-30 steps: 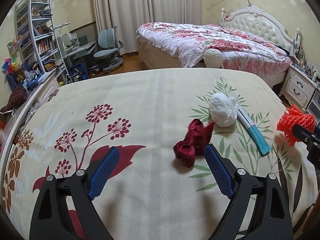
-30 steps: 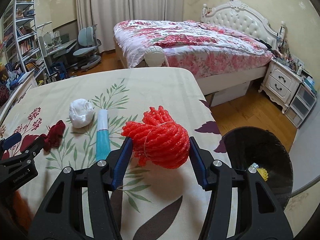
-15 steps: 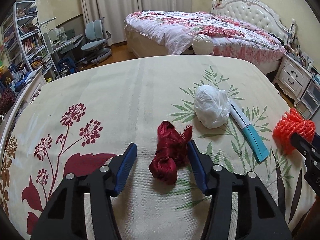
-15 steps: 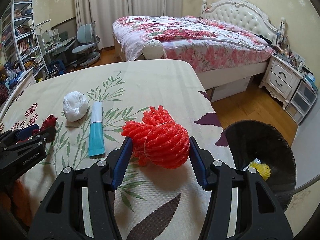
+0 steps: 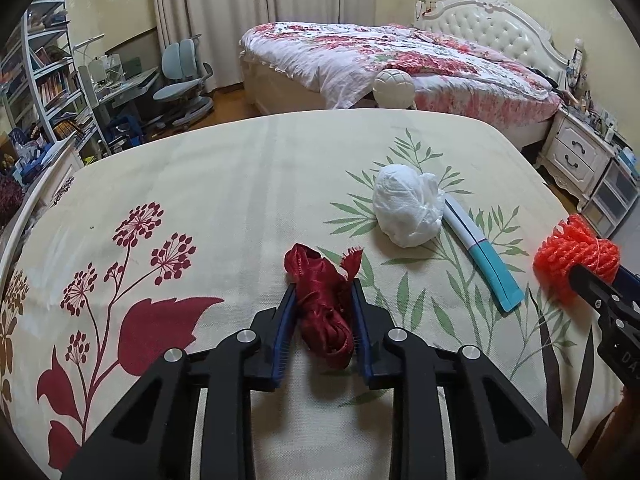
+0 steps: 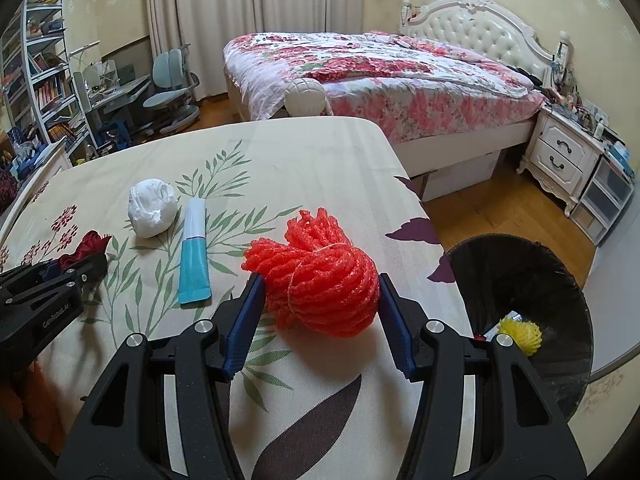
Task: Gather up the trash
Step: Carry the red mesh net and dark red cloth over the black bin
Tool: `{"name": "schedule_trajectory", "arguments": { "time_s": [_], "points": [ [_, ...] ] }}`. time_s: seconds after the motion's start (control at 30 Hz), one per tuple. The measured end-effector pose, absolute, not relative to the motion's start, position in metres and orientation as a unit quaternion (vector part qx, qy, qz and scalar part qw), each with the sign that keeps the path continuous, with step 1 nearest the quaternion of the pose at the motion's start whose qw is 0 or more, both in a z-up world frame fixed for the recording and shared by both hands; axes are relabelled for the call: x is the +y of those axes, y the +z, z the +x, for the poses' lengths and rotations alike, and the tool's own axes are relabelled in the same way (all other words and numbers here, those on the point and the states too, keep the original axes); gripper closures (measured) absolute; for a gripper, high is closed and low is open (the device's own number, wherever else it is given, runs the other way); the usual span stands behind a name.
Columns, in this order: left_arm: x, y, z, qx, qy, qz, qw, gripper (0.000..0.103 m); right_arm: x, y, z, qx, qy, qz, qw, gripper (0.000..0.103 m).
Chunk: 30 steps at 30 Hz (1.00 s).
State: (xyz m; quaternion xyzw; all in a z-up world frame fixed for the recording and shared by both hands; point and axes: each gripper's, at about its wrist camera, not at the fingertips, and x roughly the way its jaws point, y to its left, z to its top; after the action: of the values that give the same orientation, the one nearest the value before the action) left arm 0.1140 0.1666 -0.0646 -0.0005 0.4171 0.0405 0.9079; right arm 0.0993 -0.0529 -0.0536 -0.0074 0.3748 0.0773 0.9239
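My left gripper [image 5: 322,300] is shut on a dark red ribbon bundle [image 5: 322,304] that lies on the floral tablecloth [image 5: 224,200]. My right gripper [image 6: 320,300] is shut on an orange foam net bundle [image 6: 320,276], which also shows at the right in the left wrist view [image 5: 572,256]. A white crumpled plastic bag [image 5: 408,204] and a white-and-teal tube [image 5: 482,252] lie on the cloth between the two grippers. They also show in the right wrist view, bag [image 6: 152,208] and tube [image 6: 194,252].
A black trash bin [image 6: 520,280] stands on the floor off the table's right edge, with a yellow foam net [image 6: 520,334] inside. A bed [image 6: 380,64], a nightstand [image 6: 560,156] and a desk chair [image 6: 172,76] stand beyond the table.
My left gripper moved forward over the red ribbon and closed on it. My right gripper kept its hold on the orange net and drifted slightly right toward the bin.
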Motion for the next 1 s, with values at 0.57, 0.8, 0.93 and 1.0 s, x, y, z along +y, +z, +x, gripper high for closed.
{"name": "schedule_trajectory", "arguments": {
  "time_s": [0.57,0.8,0.93,1.0],
  "points": [
    [0.145,-0.043,0.077,0.389,0.026,-0.010,0.921,0.075,-0.063,-0.051,0.066,0.371,0.077,0.001,0.925,0.048],
    [0.143,-0.039,0.067,0.384,0.024,-0.016,0.923,0.075,-0.075,-0.046,0.050,0.365,0.071,0.008,0.928,0.048],
    [0.141,-0.034,0.057,0.376,0.020,-0.021,0.926,0.075,-0.084,-0.043,0.044,0.361,0.066,0.013,0.930,0.048],
    [0.140,-0.032,0.053,0.372,0.020,-0.022,0.928,0.075,-0.090,-0.041,0.041,0.358,0.063,0.017,0.932,0.048]
  ]
}}
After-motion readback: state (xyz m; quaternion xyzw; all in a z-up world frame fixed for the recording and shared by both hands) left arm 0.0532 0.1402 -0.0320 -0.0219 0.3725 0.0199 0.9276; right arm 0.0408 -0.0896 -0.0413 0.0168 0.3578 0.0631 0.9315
